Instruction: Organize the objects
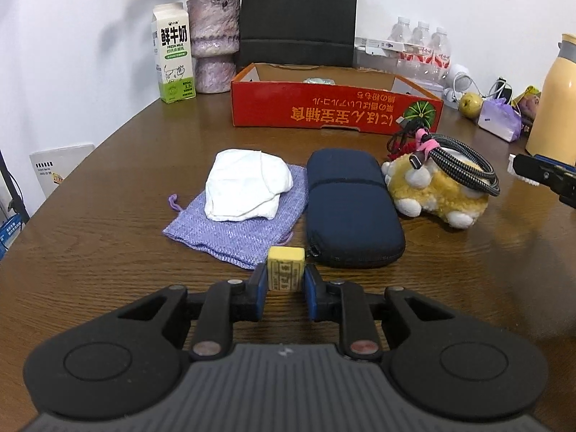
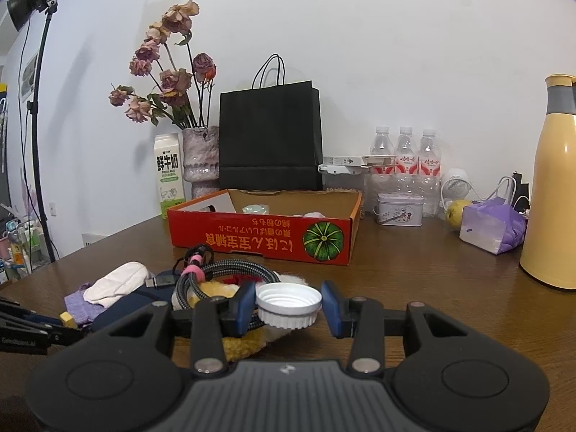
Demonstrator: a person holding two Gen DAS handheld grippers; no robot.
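My left gripper (image 1: 286, 280) is shut on a small yellow block (image 1: 286, 268), held low over the table in front of a navy zip case (image 1: 351, 205) and a purple pouch (image 1: 237, 225) with a white cloth (image 1: 246, 185) on it. My right gripper (image 2: 288, 307) is shut on a white bottle cap (image 2: 288, 304), above a yellow plush toy (image 2: 216, 291) with a braided cable (image 2: 230, 270) coiled on it. The red cardboard box (image 1: 334, 108) stands open behind them; it also shows in the right wrist view (image 2: 259, 241).
A milk carton (image 1: 173, 54), a vase (image 1: 214, 45) of dried roses and a black paper bag (image 2: 270, 140) stand at the back. Water bottles (image 2: 405, 158), a small tin (image 2: 399, 208), a purple packet (image 2: 491, 226) and a yellow thermos (image 2: 550, 205) crowd the right.
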